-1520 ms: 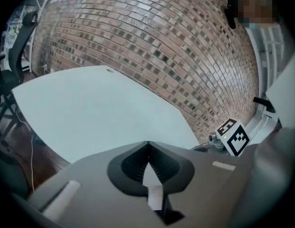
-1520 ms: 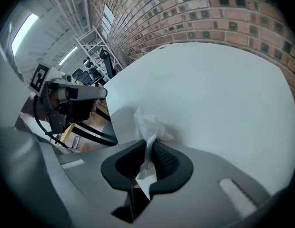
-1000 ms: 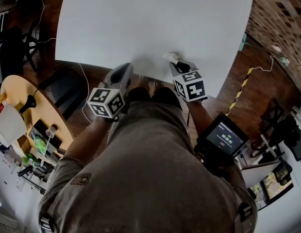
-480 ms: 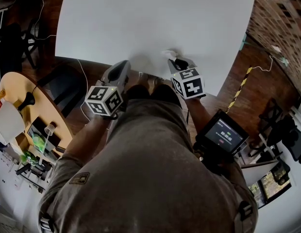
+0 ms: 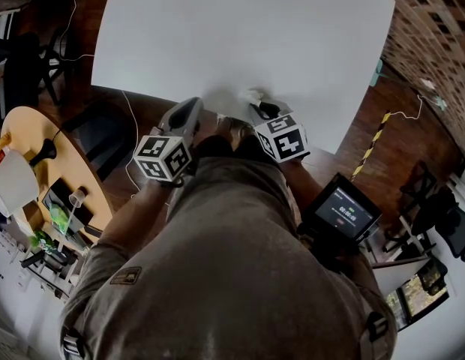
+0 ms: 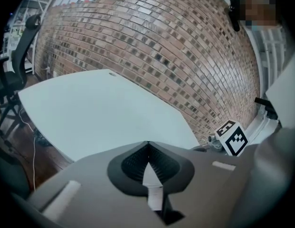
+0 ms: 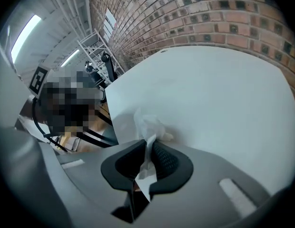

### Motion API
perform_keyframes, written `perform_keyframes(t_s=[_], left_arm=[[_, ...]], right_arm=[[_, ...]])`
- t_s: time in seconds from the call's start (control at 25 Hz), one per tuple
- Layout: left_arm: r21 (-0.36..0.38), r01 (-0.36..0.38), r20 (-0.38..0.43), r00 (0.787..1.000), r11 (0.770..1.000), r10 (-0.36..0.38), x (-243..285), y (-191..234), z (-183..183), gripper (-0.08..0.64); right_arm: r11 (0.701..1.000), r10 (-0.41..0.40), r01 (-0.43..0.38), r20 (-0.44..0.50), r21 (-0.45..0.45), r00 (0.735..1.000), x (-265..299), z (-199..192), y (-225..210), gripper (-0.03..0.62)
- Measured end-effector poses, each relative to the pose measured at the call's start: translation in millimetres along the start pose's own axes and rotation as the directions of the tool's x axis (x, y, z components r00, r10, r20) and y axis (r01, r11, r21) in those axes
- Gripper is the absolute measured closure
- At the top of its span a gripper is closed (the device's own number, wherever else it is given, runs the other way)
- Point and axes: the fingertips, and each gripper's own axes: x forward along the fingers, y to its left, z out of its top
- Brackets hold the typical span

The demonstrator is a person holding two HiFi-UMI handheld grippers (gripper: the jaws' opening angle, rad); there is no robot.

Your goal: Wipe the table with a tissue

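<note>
Off to the left of the head view, one round wooden surface [image 5: 26, 133] holds small clutter I cannot make out. Next comes the left tool [image 5: 191, 105], one of the two I am running, with its marker cube [image 5: 163, 158] facing up at the camera. Its tip sits at the near edge of the single white surface [image 5: 240, 36]. Through its own camera the left tool [image 6: 147, 144] has its jaws pressed together at the tip with nothing between them, and the white surface [image 6: 100, 113] lies ahead below a brick wall [image 6: 176, 46].

Moving right, the right tool [image 5: 259, 105] carries the second cube [image 5: 281, 137]. I count one tissue [image 5: 253, 96], crumpled and white, just beyond that tool's tip. In the right gripper view the right tool [image 7: 148, 148] is pinching the tissue [image 7: 148, 125] between its dark pads, and the bunched end lies on the white surface [image 7: 209, 94] close to its near edge.

Farthest right, one small lit screen [image 5: 342, 210] shows beside the person's right arm.
</note>
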Motion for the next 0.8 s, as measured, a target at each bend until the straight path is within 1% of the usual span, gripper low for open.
perform_keyframes(t_s=[0.12,0.24,0.4,0.48,0.64,0.8], left_arm=[[0.009,0.002,0.012,1.000,1.000,-0.002,-0.6,-4.6,2.8,0.558],[0.022,0.006,0.028,1.000,1.000,-0.007,2.2,-5.4,5.8,0.558],[0.047,0.001,0.065,0.998,0.999,-0.004,-9.2,-46.6,-0.4,0.558],[0.057,-0.008,0.082,0.997,0.998,0.004,-13.6,-60.1,-4.2,0.558],[0.078,-0.018,0.109,0.994,0.997,0.010,-25.1,-76.7,-7.3,0.558],[0.117,-0.003,0.126,0.992,0.993,-0.012,-34.9,-82.7,-3.2,0.558]], right_arm=[[1.000,-0.001,0.001,0.057,0.002,0.998,-10.8,7.0,-0.7,0.545],[1.000,0.000,-0.001,0.141,0.006,0.990,-18.0,18.6,-1.0,0.545],[1.000,-0.001,0.000,0.257,0.002,0.966,-65.9,11.4,-2.1,0.545],[1.000,0.005,-0.008,0.296,0.008,0.955,-80.2,5.7,-3.1,0.545],[0.999,0.011,-0.022,0.348,0.026,0.937,-98.4,-6.8,-2.9,0.545],[0.999,-0.013,-0.007,0.408,0.046,0.913,-113.3,-10.5,2.6,0.545]])
